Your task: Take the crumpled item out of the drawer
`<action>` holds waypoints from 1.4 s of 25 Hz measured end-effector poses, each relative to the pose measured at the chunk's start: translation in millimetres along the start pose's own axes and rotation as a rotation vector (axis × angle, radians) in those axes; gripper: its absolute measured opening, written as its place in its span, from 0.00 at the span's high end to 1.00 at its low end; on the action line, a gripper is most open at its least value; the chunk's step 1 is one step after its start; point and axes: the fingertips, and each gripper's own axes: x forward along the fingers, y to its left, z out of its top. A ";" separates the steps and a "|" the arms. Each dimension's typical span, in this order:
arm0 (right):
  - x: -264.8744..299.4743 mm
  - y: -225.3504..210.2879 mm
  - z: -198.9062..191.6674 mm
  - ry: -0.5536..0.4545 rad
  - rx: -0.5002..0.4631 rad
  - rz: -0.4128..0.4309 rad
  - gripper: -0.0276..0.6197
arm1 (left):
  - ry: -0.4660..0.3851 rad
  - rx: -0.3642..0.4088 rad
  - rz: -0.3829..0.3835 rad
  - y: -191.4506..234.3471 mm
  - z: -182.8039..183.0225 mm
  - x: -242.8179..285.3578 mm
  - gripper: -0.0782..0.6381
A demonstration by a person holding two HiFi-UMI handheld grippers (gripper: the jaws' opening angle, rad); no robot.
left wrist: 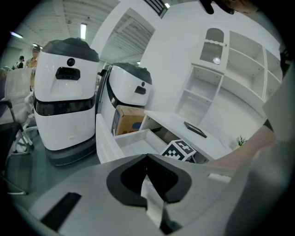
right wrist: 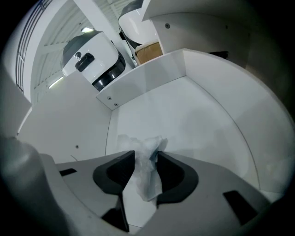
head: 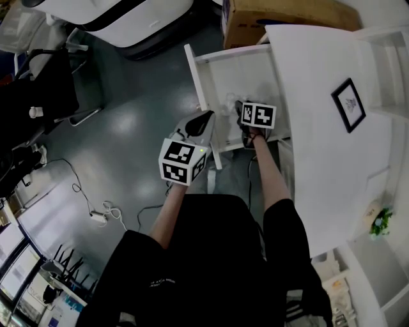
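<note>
A white drawer stands pulled out from the white desk. A crumpled white tissue lies near the drawer's front wall, small and pale in the head view. My right gripper reaches down into the drawer, and its two dark pads press on the tissue from both sides. In the head view its marker cube covers most of the right gripper. My left gripper hovers outside the drawer's front edge, shut and empty.
A cardboard box sits on the floor beyond the drawer. Large white robots stand past it. A framed picture lies on the desk top and a small plant stands by the shelves. Cables trail over the grey floor at the left.
</note>
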 end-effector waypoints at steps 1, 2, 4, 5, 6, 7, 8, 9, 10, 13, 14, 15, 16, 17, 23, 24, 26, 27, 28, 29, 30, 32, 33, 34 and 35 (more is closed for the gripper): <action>0.5 0.5 -0.3 0.004 0.008 0.011 0.74 | 0.000 0.000 0.001 0.5 -0.1 -0.1 0.89; 0.8 0.8 -0.8 0.008 0.014 0.021 0.75 | 0.000 0.000 0.001 0.9 -0.2 -0.2 0.89; 0.4 1.2 -1.0 0.013 0.021 0.037 0.77 | 0.001 0.002 0.001 1.1 -0.3 -0.6 0.89; -0.2 1.5 -0.4 0.012 0.020 0.041 0.79 | 0.002 0.003 0.002 1.1 -0.2 -0.7 0.89; -1.0 1.8 0.5 0.009 0.016 0.040 0.81 | 0.003 0.005 0.002 0.9 0.0 -0.7 0.89; -2.0 2.0 1.5 0.004 0.006 0.036 0.82 | 0.003 0.006 0.002 0.5 0.2 -0.7 0.89; -3.2 2.3 2.4 0.000 -0.005 0.032 0.84 | 0.002 0.008 0.002 0.0 0.6 -0.6 0.89; -4.4 3.0 3.4 -0.005 -0.016 0.028 0.85 | 0.001 0.009 0.002 -0.4 1.3 -0.6 0.89; -5.7 4.2 4.7 -0.010 -0.026 0.026 0.86 | -0.001 0.010 0.002 -0.4 2.1 -0.9 0.89; -10.5 7.8 9.0 -0.019 -0.053 0.020 0.88 | -0.007 0.013 0.003 -0.2 5.3 -2.9 0.89; -12.9 8.3 10.2 -0.023 -0.061 0.018 0.88 | -0.010 0.015 0.002 -0.8 6.5 -3.8 0.89; -15.9 9.0 11.4 -0.028 -0.067 0.017 0.88 | -0.012 0.017 0.001 -1.6 7.6 -5.0 0.89; -19.4 10.3 12.7 -0.035 -0.071 0.017 0.88 | -0.016 0.020 -0.001 -2.5 8.7 -6.8 0.89; -23.4 12.4 14.2 -0.043 -0.075 0.019 0.88 | -0.019 0.022 -0.002 -3.3 9.9 -9.0 0.89; -53.4 26.8 26.3 -0.110 -0.121 0.024 0.88 | -0.034 0.045 -0.009 -10.0 17.5 -23.3 0.89; -59.4 29.9 29.1 -0.127 -0.131 0.029 0.88 | -0.040 0.050 -0.011 -11.1 19.6 -25.6 0.89; -71.5 36.3 34.6 -0.160 -0.148 0.037 0.88 | -0.052 0.055 -0.015 -12.7 23.7 -30.1 0.89; -77.5 39.3 37.1 -0.177 -0.155 0.042 0.88 | -0.057 0.057 -0.018 -13.7 25.5 -32.4 0.89; -83.7 42.1 39.5 -0.193 -0.160 0.046 0.88 | -0.061 0.060 -0.022 -14.9 27.1 -34.8 0.89; -90.1 44.5 41.8 -0.209 -0.165 0.050 0.88 | -0.064 0.065 -0.026 -16.4 28.4 -37.4 0.89; -96.7 46.6 43.8 -0.225 -0.169 0.053 0.88 | -0.067 0.070 -0.030 -18.2 29.6 -40.3 0.89; -109.4 50.0 46.3 -0.260 -0.166 0.068 0.88 | -0.077 0.079 -0.036 -22.3 32.0 -46.4 0.89; -114.8 51.6 46.6 -0.277 -0.160 0.081 0.88 | -0.086 0.078 -0.038 -24.0 33.8 -49.4 0.89; -119.8 53.4 46.7 -0.294 -0.153 0.097 0.88 | -0.098 0.076 -0.041 -25.3 36.1 -52.5 0.89; -125.5 55.8 47.4 -0.312 -0.147 0.112 0.88 | -0.110 0.075 -0.044 -26.2 38.7 -55.8 0.89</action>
